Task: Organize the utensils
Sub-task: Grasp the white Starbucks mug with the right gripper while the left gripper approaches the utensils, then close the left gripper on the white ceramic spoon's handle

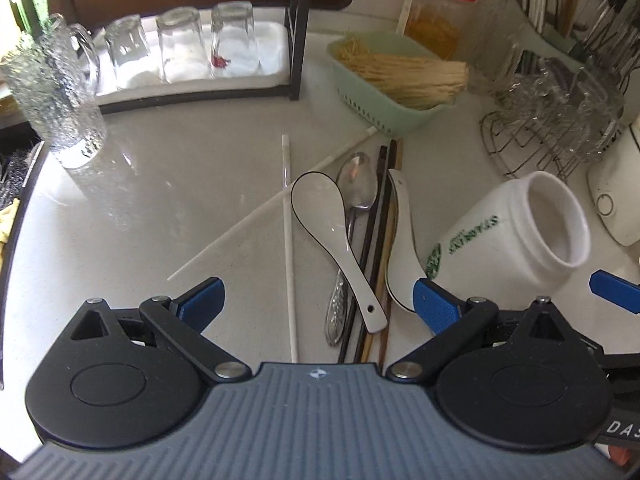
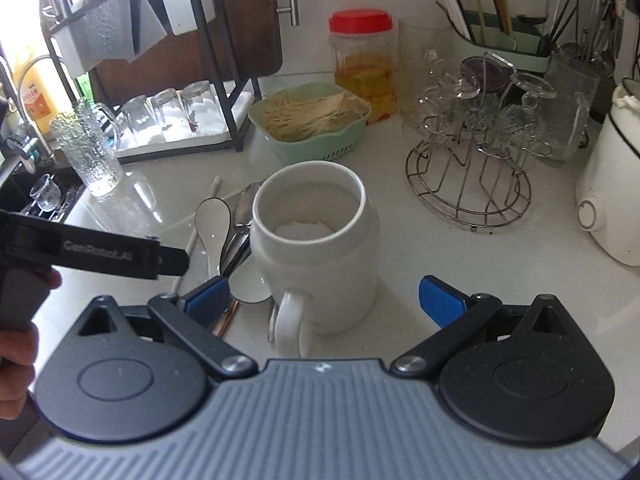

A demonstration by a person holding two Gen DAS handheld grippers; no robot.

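Observation:
Utensils lie in a loose pile on the white counter: two white chopsticks, a white ceramic spoon, a metal spoon, dark and brown chopsticks, and a second ceramic spoon. A white mug stands just right of the pile. My left gripper is open and empty, low over the near ends of the utensils. My right gripper is open, its fingers on either side of the mug, with the mug's handle toward the camera. The left gripper's body shows at the left of the right wrist view.
A green basket of sticks, a red-lidded jar and a wire rack of glasses stand behind. A textured glass stands at the left, with upturned glasses on a tray. A white appliance is at the right.

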